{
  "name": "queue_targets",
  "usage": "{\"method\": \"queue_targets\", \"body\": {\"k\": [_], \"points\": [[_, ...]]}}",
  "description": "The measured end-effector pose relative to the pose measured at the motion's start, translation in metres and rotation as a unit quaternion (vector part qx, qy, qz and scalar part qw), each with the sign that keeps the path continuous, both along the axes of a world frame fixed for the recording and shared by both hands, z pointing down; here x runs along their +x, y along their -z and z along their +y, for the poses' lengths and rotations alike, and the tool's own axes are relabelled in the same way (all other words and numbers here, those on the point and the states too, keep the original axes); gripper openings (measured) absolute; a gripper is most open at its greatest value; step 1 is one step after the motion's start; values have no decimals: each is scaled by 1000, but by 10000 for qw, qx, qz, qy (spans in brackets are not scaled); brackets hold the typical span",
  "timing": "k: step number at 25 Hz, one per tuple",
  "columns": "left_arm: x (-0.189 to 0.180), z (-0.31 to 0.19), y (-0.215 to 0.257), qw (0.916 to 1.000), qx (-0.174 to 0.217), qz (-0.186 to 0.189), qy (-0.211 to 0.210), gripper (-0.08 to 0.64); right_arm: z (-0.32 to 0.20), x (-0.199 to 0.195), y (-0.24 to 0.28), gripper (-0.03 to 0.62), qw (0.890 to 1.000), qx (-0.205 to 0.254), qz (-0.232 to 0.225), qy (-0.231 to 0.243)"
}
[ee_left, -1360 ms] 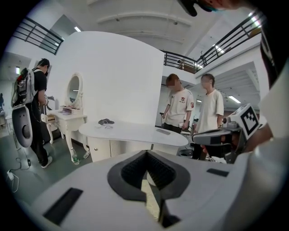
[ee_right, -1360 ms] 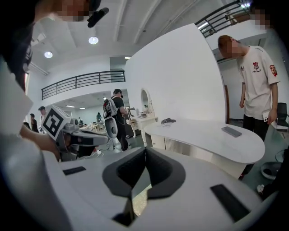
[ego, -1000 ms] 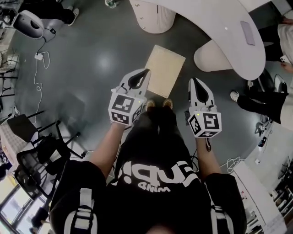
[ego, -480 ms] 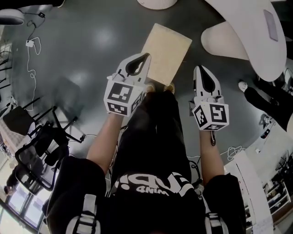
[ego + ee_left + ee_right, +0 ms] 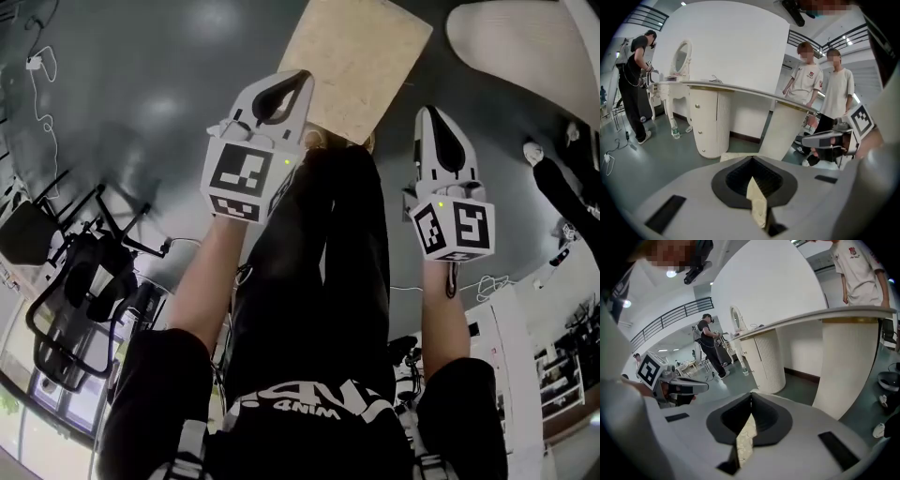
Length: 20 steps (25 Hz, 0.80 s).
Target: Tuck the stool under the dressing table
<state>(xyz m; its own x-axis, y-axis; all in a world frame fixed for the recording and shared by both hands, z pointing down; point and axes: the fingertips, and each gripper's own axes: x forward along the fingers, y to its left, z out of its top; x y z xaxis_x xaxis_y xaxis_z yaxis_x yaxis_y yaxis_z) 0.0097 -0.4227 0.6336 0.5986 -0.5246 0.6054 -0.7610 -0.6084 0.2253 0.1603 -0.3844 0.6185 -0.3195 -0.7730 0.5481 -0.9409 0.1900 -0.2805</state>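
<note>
Left gripper (image 5: 302, 77) and right gripper (image 5: 429, 112), both clenched and empty, have dropped low toward the stool (image 5: 356, 52). Stool sits on the floor near the dressing table (image 5: 516, 42), untucked; probably no contact yet, push next.

place: lab hall | cues: mezzanine railing (image 5: 675, 315), floor cable (image 5: 44, 94), onlookers (image 5: 836, 93)

Floor (image 5: 141, 112): dark grey, glossy, catching the ceiling lights. Black metal-framed chair (image 5: 66, 281) at the left edge of the head view. White cable with its plug block (image 5: 36, 64) lies on the floor beyond the chair.

Left gripper view: person in white T-shirt (image 5: 806, 79) and person in beige T-shirt (image 5: 837, 89) stand side by side. Person in black (image 5: 633, 84) stands far left. Bottle (image 5: 675, 131) stands upright on the floor.
</note>
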Motion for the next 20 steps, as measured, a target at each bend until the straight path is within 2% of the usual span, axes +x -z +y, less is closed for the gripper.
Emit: {"method": "queue_targets", "body": {"k": [8,13,14,15,16,17,20], "points": [[-9,2,-68,9990,-239,-337,-183,9,1,-11,-62,21,9990,-334,-30,310],[-6,-9,-101,9964,-695,-399,-287,11,-2,-9,-103,23,9960,-725,-29,522],[-4,-12,-108,9954,-833,-356,-305,25,-2,-7,-115,52,9947,-901,-99,490],[-2,-15,-116,9942,-990,-290,-320,143,-2,-5,-129,188,9928,-1102,-239,399],[0,-19,-125,9927,-1135,-230,-322,353,-2,-3,-142,289,9901,-1309,-432,274],[0,-24,-134,9915,-1248,-210,-316,422,-3,0,-155,345,9867,-1496,-618,163],[-2,-35,-162,9873,-1505,-324,-396,448,-4,2,-185,350,9783,-1866,-893,95]]}}
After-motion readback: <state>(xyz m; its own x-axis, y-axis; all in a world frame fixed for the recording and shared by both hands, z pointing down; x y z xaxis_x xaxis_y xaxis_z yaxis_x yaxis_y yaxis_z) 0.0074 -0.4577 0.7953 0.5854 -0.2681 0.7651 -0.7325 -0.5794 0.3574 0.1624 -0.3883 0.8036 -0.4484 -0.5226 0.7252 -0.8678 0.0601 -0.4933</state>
